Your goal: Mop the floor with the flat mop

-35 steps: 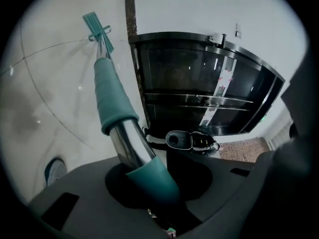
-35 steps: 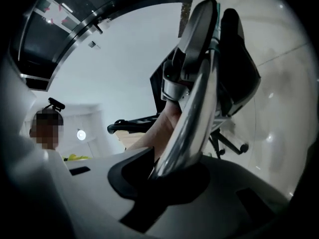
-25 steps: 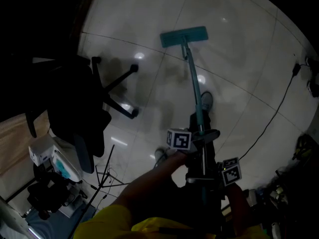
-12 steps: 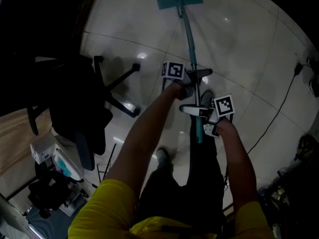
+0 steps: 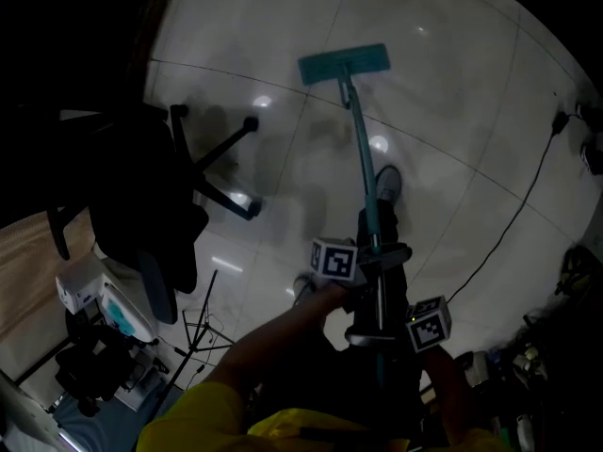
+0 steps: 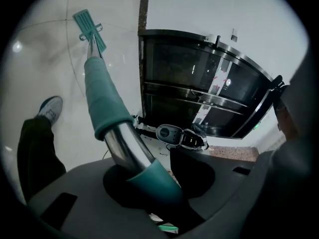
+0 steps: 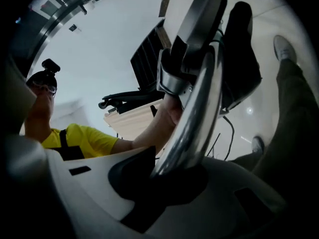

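A teal flat mop head [image 5: 344, 64] lies on the pale tiled floor [image 5: 452, 92] ahead of me, its teal-and-steel handle [image 5: 363, 172] running back toward my body. My left gripper [image 5: 375, 260] is shut on the handle, higher up the view; in the left gripper view the mop handle [image 6: 112, 118] passes between the jaws and the mop head [image 6: 89, 26] shows far off. My right gripper [image 5: 377, 337] is shut on the handle lower down, nearer my body; the steel mop handle [image 7: 197, 118] fills its jaws in the right gripper view.
A black office chair [image 5: 141, 196] with its wheeled base stands at the left. A black cable [image 5: 513, 224] runs across the floor at the right. Desk clutter [image 5: 94, 328] sits at lower left. My shoe [image 5: 388, 185] is beside the handle.
Both grippers have pulled back toward my body with the handle, and the mop head has slid nearer across the tiles.
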